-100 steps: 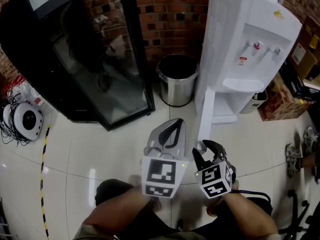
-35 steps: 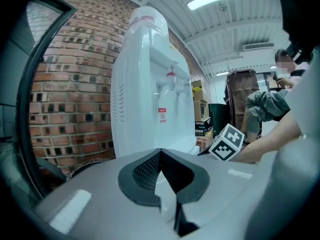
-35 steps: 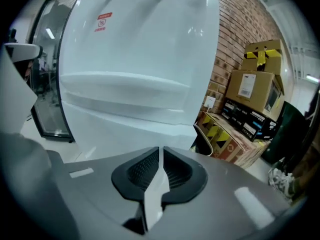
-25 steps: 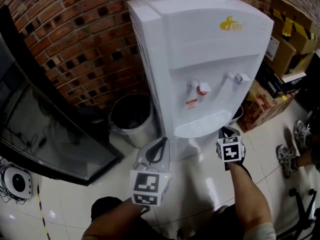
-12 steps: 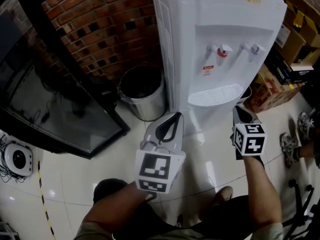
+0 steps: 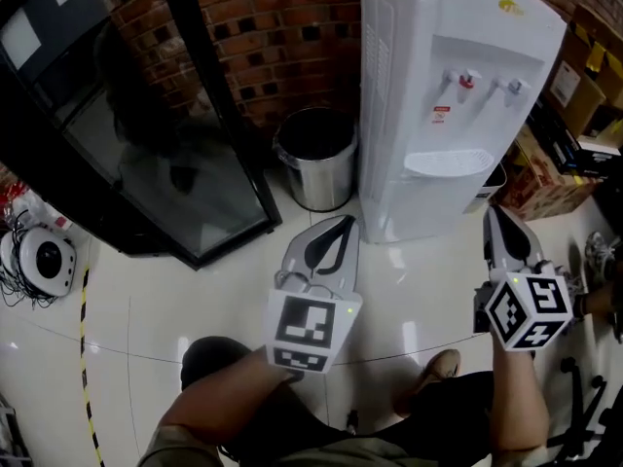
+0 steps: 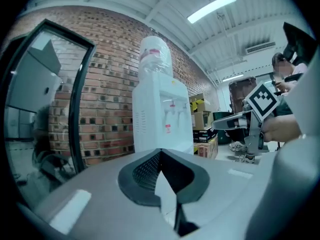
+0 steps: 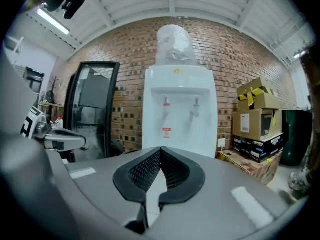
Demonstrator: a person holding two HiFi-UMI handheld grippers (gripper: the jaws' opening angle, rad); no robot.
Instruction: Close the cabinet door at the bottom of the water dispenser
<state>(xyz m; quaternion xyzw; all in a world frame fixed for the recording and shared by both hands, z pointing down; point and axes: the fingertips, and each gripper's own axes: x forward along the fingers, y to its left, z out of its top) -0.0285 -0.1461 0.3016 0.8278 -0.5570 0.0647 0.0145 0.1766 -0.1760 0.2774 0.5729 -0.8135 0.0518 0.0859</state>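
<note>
Right gripper (image 6: 498,214): jaws together, nothing between them. It is held up to the right of the water dispenser (image 6: 448,95), near its front corner but not touching, and aimed roughly level at the machine. Its own view looks square at the dispenser's front, with the taps and the bottle (image 8: 174,44) on top.

Left gripper (image 6: 342,225): pads also meeting at the tips and empty. It is parked over the floor (image 6: 175,300) on the near side, left of the dispenser's base, with clear tile between them. From its view the machine shows at an angle, with the other gripper off to the right.

Cabinet door (image 6: 436,202): this is the lower front of the dispenser, below the drip tray. From the head view it looks flush with the body, with no leaf standing out over the floor. Judgement: the door is shut and the task is as good as done. That would explain why both tools hang clear with nothing in their grip. Neither gripper view shows the bottom panel, since the jaws cover it, so the latch itself is unconfirmed.

Surroundings: a steel trash can (image 6: 316,159) stands just left of the dispenser against the brick wall (image 6: 282,27). A black glass-fronted cabinet (image 6: 146,144) stands further left. Cardboard boxes (image 6: 545,188) are stacked at the right.

Risk: little, as both arms stand clear of the taps.
</note>
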